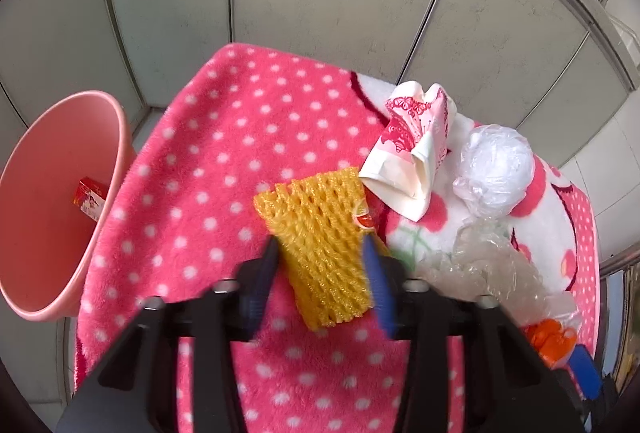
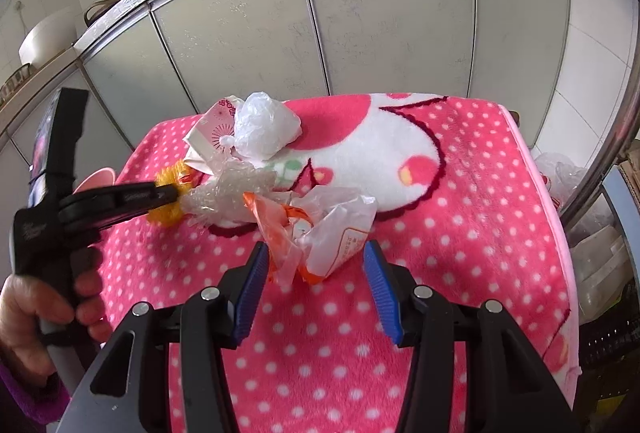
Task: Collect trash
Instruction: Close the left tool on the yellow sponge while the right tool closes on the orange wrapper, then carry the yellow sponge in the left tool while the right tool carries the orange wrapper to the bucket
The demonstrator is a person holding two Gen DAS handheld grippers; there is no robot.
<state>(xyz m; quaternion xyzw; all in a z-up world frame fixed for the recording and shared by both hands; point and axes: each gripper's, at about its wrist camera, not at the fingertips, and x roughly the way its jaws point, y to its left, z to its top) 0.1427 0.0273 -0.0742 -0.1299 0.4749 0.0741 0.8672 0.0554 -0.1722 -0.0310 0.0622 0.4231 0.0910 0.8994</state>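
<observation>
A yellow foam fruit net (image 1: 320, 233) lies on a pink polka-dot blanket (image 1: 224, 153). My left gripper (image 1: 320, 247) is shut on the net, one blue pad against each side. From the right wrist view, the left gripper (image 2: 168, 193) reaches across the same net (image 2: 172, 173). My right gripper (image 2: 314, 253) stands open, and the lower end of an orange-and-white plastic wrapper (image 2: 320, 229) sits between its fingertips without being pressed. A pink bin (image 1: 116, 153) stands off the blanket's left edge with a small red box (image 1: 90, 197) inside.
More trash lies on the blanket: a butterfly-print paper bag (image 1: 408, 153), a balled white plastic bag (image 1: 496, 165) and crumpled clear film (image 1: 480, 265). Grey cabinet doors (image 2: 384, 25) stand close behind. A metal pole (image 2: 616, 137) rises at the right. A person's hand (image 2: 24, 313) holds the left gripper.
</observation>
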